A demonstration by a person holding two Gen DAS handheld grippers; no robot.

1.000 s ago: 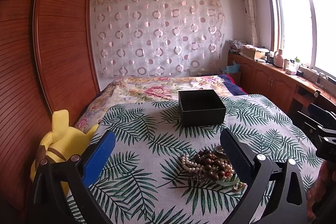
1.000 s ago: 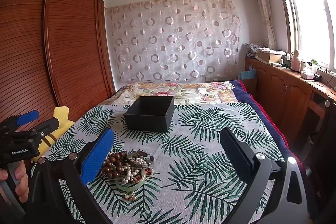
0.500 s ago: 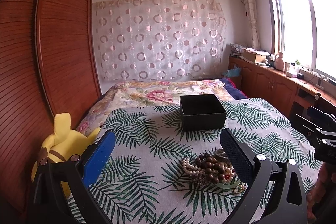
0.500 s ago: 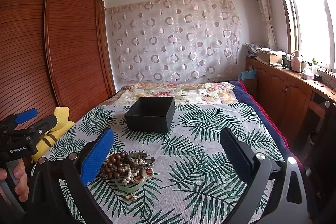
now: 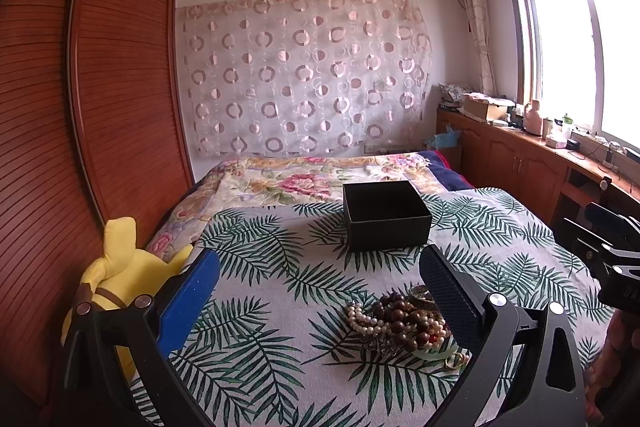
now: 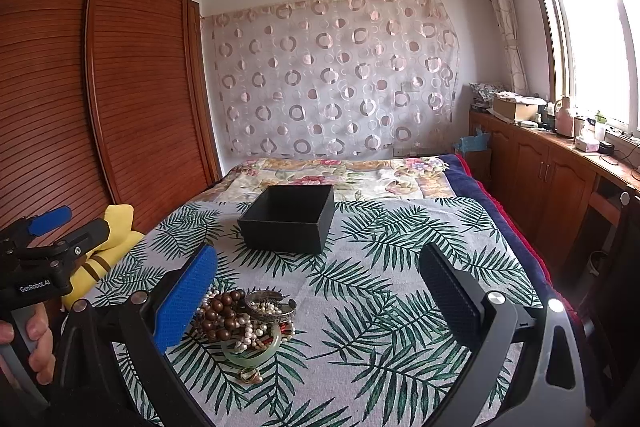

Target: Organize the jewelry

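One jewelry pile [image 6: 248,323] beside right gripper's [image 6: 318,291] left finger.

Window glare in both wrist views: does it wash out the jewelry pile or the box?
Left wrist: window blown out, but the jewelry pile and black box stay legible; fisheye bends the wardrobe. Right wrist: same glare, pile sharp, evenly lit.

Daylight pours through the window [image 5: 580,55], blown out to white glare; the bed [image 5: 280,251] beside it stays evenly lit, edges bowed and dark-cornered.
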